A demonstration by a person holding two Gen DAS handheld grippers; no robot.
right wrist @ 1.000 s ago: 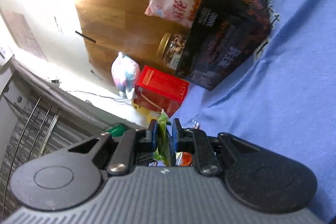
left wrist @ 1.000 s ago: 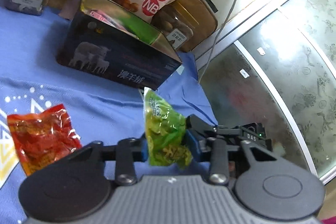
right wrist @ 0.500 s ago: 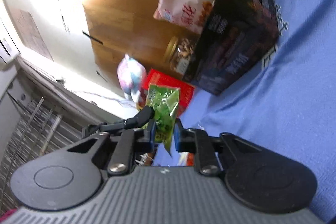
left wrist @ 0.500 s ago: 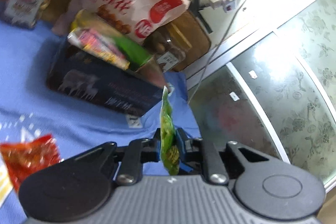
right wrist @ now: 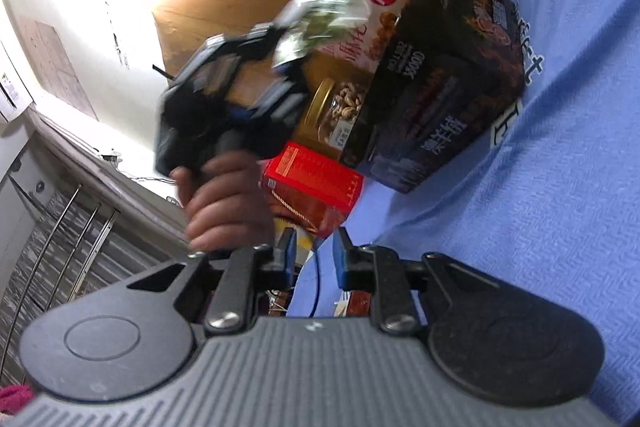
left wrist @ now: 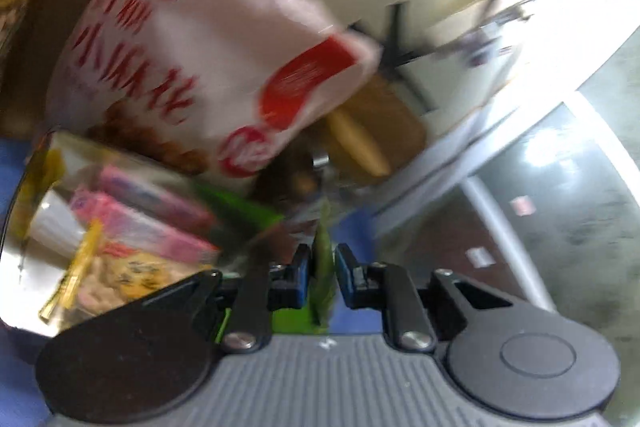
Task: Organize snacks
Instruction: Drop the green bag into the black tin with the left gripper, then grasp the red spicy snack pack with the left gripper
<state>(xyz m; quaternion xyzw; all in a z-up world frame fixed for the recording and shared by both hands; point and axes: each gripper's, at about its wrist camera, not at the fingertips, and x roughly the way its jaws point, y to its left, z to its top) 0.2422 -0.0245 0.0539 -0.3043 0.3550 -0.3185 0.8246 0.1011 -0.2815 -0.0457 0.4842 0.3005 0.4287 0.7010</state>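
Blue cloth (right wrist: 560, 207), snacks piled at our dark box (right wrist: 448, 87).
Our left gripper (left wrist: 322, 273) pinches the green packet (left wrist: 323, 259) above the box; our right gripper (right wrist: 314, 259) gapes, holding nothing.

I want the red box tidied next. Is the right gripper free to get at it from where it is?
Probably yes. The right gripper is open and holds nothing, and the red box lies just ahead of its fingertips. The left hand beside the box may crowd the approach.
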